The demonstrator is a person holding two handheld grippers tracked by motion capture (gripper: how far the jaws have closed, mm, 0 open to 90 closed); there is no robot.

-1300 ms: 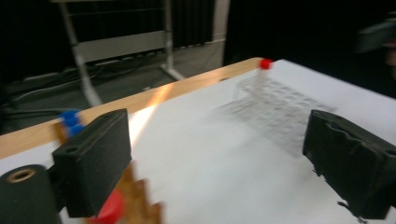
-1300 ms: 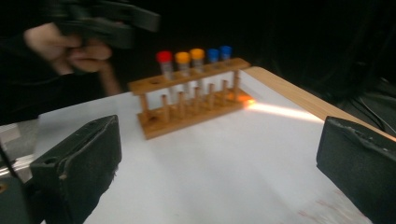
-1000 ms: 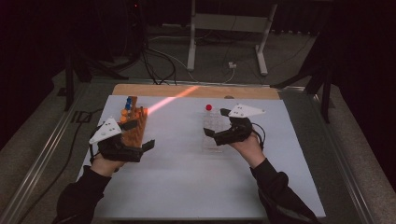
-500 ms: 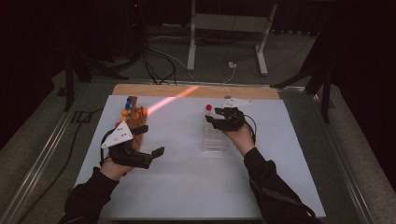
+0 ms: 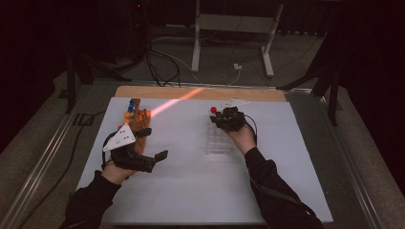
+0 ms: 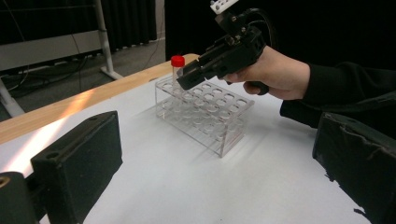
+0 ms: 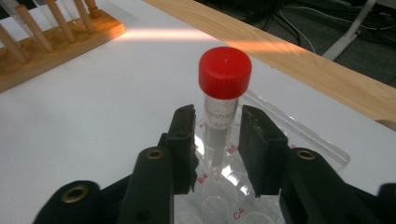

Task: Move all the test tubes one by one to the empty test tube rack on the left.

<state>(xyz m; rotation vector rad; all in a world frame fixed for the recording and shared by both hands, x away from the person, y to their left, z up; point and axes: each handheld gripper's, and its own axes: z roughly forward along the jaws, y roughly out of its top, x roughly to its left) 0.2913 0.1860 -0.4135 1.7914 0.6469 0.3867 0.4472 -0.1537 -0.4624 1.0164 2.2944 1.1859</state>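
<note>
Our right gripper has just been closing its fingers around the red-capped tube, which stands upright in the clear rack near the counter's far edge; a small gap remains each side. Our left gripper hovers nearby, fingers spread and empty.

Right gripper fingers closing around red-capped tube upright in clear rack
</note>
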